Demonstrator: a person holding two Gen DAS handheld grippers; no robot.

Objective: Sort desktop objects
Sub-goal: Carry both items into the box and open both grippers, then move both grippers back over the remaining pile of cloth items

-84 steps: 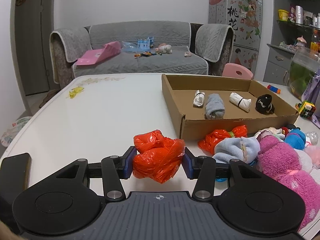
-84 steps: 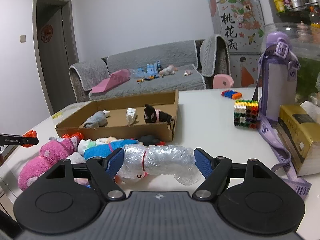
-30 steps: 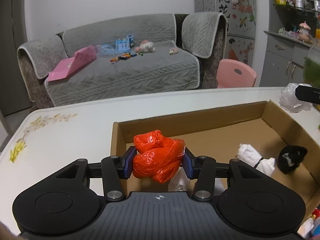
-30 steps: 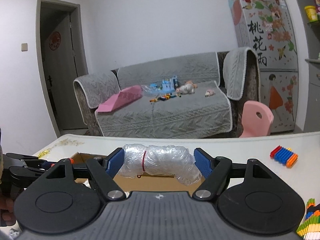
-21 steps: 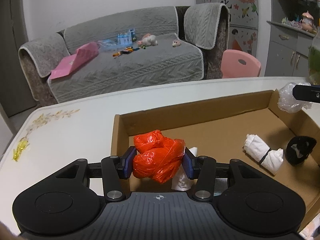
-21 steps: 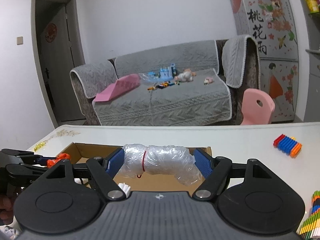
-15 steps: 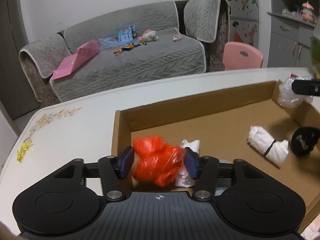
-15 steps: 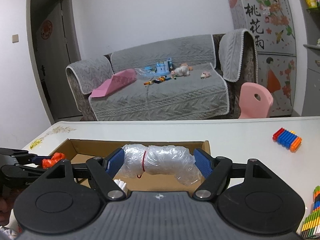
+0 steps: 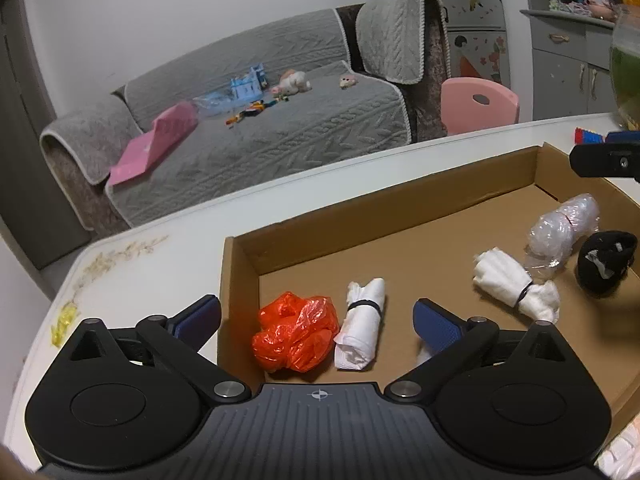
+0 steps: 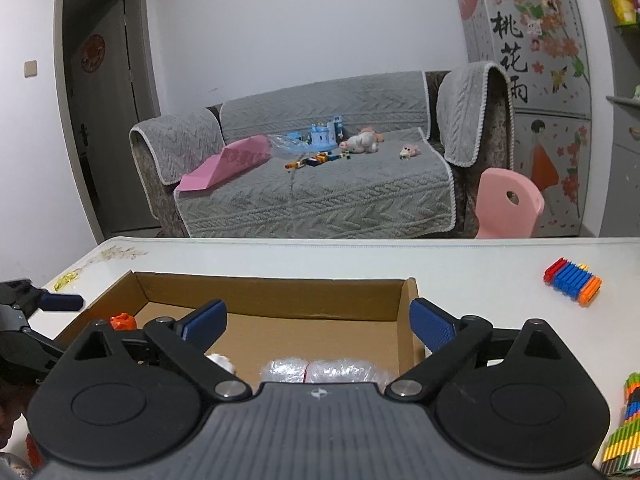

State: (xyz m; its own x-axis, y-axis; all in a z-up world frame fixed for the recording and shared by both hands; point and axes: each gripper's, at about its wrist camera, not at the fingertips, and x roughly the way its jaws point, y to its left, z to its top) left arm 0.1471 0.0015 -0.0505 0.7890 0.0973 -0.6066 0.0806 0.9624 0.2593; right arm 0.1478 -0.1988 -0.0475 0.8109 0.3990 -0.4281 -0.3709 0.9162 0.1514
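My left gripper (image 9: 316, 316) hangs over the near left corner of the cardboard box (image 9: 400, 208), its jaws opening wide with nothing gripped. The orange plastic bag (image 9: 296, 336) lies loose on the box floor below it, beside a white roll (image 9: 362, 336). My right gripper (image 10: 319, 322) is above the box's other end (image 10: 272, 292), jaws opening too. The clear plastic bundle (image 10: 320, 372) rests on the box floor under it, free of the pads. In the left wrist view that bundle (image 9: 564, 232) sits by a second white roll (image 9: 516, 284) and a black sock (image 9: 606, 264).
The box stands on a white table (image 10: 360, 256). Coloured block sticks (image 10: 572, 286) and a striped block stack (image 10: 626, 420) lie to the box's right. A grey sofa (image 10: 320, 184) and pink chair (image 10: 508, 208) stand beyond the table.
Both grippers have opened. The orange bag dropped from the left jaws onto the box floor, and the clear bundle dropped from the right jaws into the box.
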